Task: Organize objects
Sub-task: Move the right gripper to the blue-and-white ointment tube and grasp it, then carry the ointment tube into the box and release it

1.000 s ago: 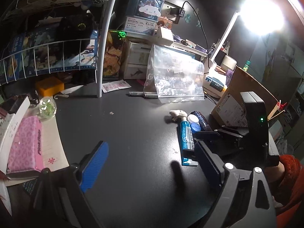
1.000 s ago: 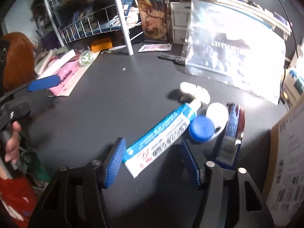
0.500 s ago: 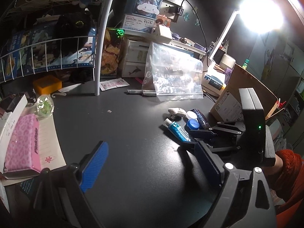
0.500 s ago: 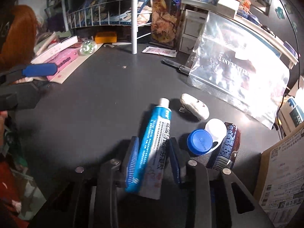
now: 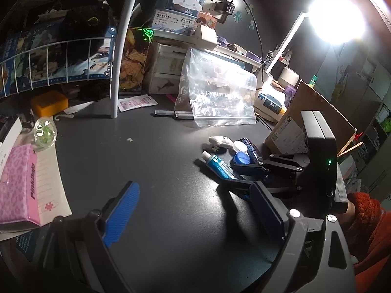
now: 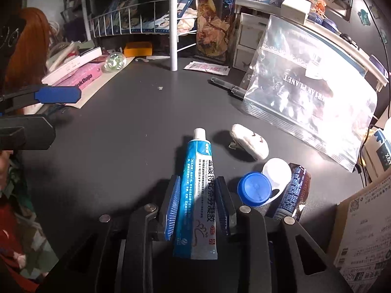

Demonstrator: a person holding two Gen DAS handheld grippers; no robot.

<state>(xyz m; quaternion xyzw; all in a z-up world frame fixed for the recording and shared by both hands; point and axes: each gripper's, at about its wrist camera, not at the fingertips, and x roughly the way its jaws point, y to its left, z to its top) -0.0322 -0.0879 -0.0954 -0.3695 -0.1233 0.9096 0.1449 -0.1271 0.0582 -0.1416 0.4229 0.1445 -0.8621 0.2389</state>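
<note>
Your right hand-held gripper (image 6: 198, 204) is clenched on the blue-and-white ointment tube (image 6: 199, 190), with one blue pad (image 6: 173, 211) on each long side of the tube's body. The tube lies flat on the dark counter (image 6: 136, 131), its white cap pointing away from you and its crimped end reaching back between the jaws. Confirm that both pads bear on the tube's middle, not on the crimp, before you lift. Lift straight up and keep the wrist level so that the soft tube does not pivot or slip out. Avoid squeezing harder than needed; the tube is likely to deform.

Just right of the grip sit a blue round cap (image 6: 254, 189), a white lens case (image 6: 277, 171) and a dark foil packet (image 6: 294, 190); a white pebble-like piece (image 6: 249, 144) lies ahead. Clear these on the way up.

Your left hand-held gripper (image 5: 193, 210) is released, jaws wide and nothing between them, above bare counter well to the left of the tube. Hold it there until the tube's destination is chosen; the clear zip bag (image 6: 310, 102) behind appears a plausible place.
</note>
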